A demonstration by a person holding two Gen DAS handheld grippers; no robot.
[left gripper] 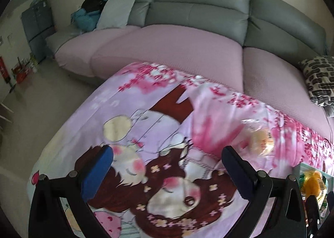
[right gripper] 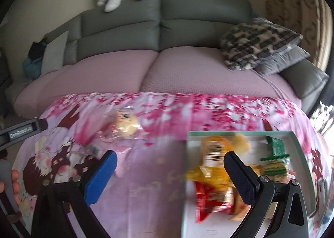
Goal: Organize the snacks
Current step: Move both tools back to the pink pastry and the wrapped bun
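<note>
Sofa-side surface carries one loose bread packet: light, crinkly, slippery; grip its edge seam. Both fingers spread, empty.

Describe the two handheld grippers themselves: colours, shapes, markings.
Both look alike. The left gripper and the right gripper each have a black, angular forked frame with round silver pivot bolts. One finger carries a bright blue pad; the other carries a black finely textured pad. In the right wrist view, the left gripper's side bears a white-on-black label reading GenRoboAI. No cables or sleeves are visible.
</note>
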